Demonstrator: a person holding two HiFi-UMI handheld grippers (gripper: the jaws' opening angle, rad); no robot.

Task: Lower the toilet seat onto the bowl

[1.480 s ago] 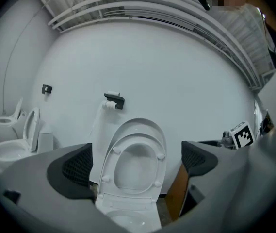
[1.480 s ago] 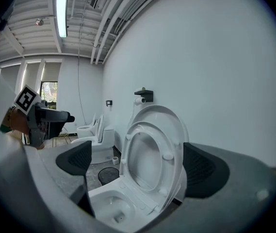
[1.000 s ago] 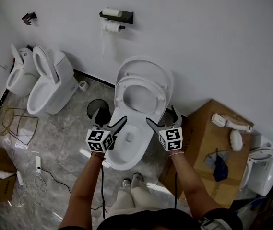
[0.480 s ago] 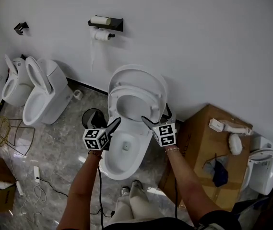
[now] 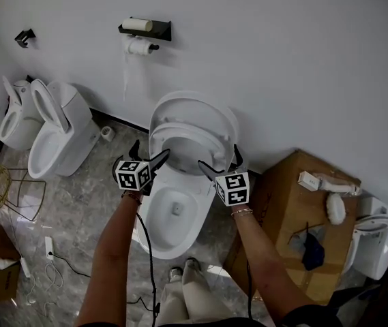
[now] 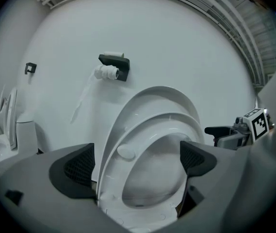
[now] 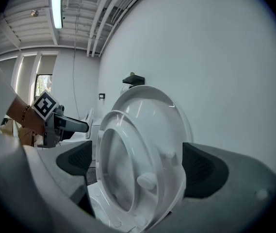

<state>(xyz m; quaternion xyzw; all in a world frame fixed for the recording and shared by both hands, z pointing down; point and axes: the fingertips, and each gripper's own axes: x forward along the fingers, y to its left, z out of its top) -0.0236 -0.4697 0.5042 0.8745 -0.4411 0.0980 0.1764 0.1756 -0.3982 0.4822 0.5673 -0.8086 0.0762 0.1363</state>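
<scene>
Toilet seat stands raised above the rear of the bowl, just in front of the lid (seat and lid slightly apart). We hold the left tool and right tool above the bowl, flanking the seat. Both tools are released, jaws spread wide.

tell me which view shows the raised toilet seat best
The left gripper view: the toilet seat faces it almost square-on, upright in front of the lid. The right gripper view catches it obliquely; the head view shows it small, from above.
</scene>
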